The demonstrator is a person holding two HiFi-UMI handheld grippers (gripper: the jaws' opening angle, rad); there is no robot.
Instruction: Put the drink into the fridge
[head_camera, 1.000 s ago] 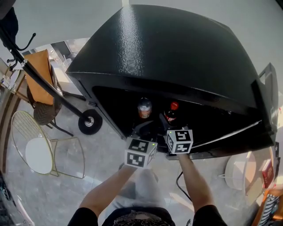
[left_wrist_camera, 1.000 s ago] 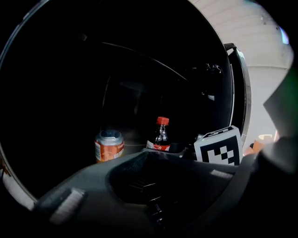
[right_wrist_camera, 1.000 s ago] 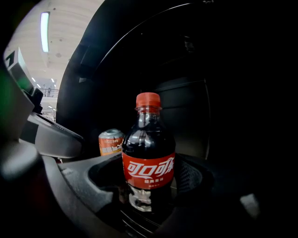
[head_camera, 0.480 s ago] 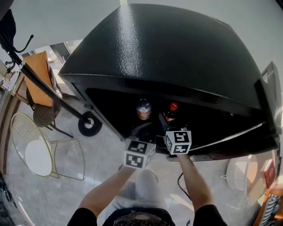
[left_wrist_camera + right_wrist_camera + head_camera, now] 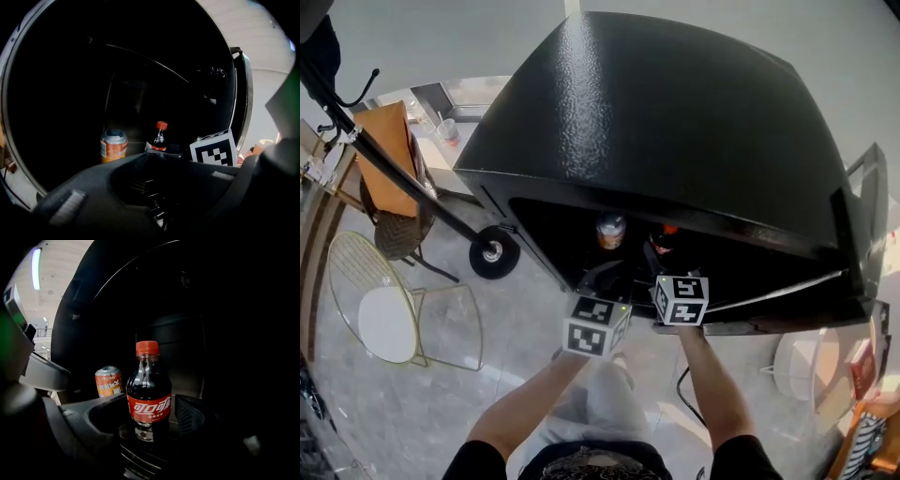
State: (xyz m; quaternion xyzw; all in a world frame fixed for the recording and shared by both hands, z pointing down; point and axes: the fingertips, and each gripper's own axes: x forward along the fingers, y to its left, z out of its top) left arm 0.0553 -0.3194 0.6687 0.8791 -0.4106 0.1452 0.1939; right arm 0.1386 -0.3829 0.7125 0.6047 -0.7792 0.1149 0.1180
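Right gripper view: right tool [image 5: 146, 420] pinching bottle [image 5: 148, 394] low on body. Bottle upright, inside fridge [image 5: 675, 112], just right of can [image 5: 108, 380]. Shelf contact unclear. Left tool [image 5: 145, 187] spread, empty, facing can. Likely next: set down, release, retract straight back.

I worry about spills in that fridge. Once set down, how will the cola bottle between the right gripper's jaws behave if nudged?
The cola bottle is tall and narrow, so it probably tips easily. It looks full of dark liquid, so it is likely heavy for its size. Its smooth round body would probably roll if it fell.
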